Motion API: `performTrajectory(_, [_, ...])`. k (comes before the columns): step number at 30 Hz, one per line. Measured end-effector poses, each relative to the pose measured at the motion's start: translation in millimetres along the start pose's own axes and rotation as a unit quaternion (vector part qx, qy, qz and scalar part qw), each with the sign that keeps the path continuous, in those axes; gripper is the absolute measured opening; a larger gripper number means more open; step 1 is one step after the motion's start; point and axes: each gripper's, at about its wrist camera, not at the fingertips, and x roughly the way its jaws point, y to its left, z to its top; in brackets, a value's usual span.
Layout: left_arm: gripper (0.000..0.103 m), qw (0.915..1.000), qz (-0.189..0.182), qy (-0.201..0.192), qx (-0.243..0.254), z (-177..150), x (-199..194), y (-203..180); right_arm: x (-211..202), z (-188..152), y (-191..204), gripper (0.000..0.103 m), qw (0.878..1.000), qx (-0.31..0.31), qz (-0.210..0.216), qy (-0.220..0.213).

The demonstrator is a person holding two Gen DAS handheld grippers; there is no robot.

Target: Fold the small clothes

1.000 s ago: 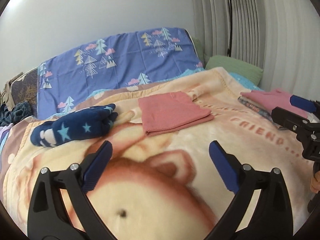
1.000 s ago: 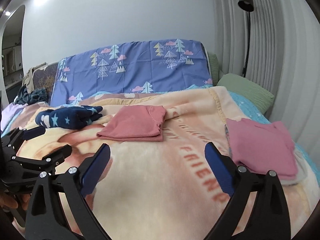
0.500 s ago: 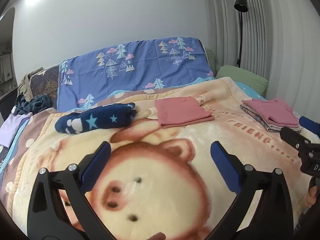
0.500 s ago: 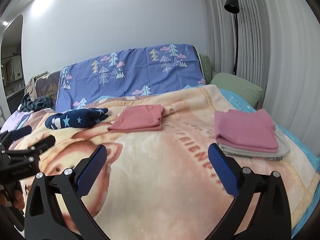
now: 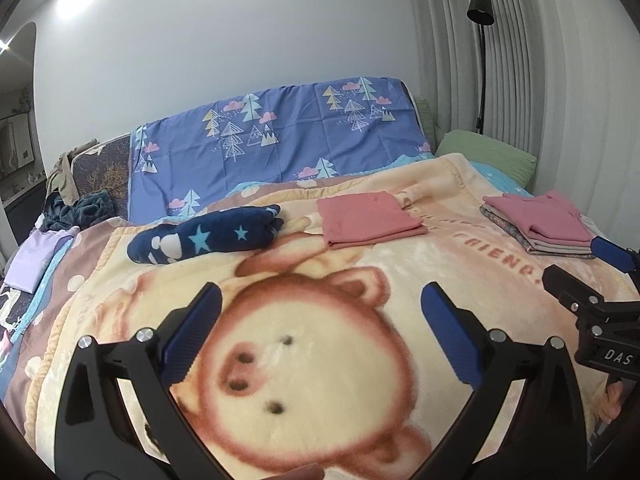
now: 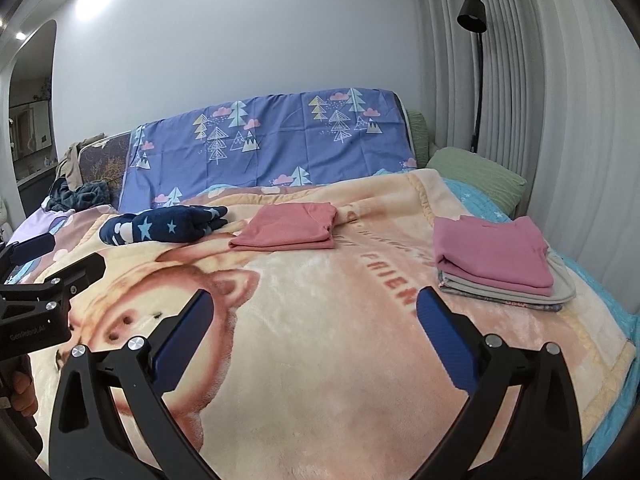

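A folded salmon-pink garment [image 5: 370,218] [image 6: 290,226] lies mid-bed on the bear-print blanket [image 5: 320,360] [image 6: 320,340]. Left of it rests a navy star-print garment [image 5: 208,238] [image 6: 160,226], bunched up. At the right edge sits a stack of folded clothes [image 5: 540,226] [image 6: 496,258] with a pink piece on top. My left gripper [image 5: 320,314] hangs open and empty above the bear's face. Over the blanket's middle, my right gripper [image 6: 314,316] is open and empty too. Each gripper shows at the other view's edge.
A blue tree-print sheet [image 5: 276,152] covers the headboard. A green pillow [image 6: 476,178] lies at the back right by a black floor lamp [image 6: 474,60] and curtains. Loose clothes [image 5: 76,208] and a lilac piece [image 5: 34,266] sit at the left.
Both grippers have pulled back and risen away from the folded garments, so more of the bed and the whole stack now show. Both stayed open and empty.
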Motion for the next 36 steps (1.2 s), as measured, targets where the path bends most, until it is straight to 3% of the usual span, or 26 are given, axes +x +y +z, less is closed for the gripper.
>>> performTrajectory(9, [0.101, 0.9960, -0.063, 0.059, -0.026, -9.7, 9.7, -4.7, 3.4, -10.0, -7.4, 0.101, 1.000, 0.007, -0.009, 0.021])
performTrajectory(36, [0.101, 0.9946, -0.052, 0.082, -0.035, -23.6, 17.8, -1.7, 7.3, -11.2, -0.1, 0.101, 1.000, -0.009, -0.006, 0.026])
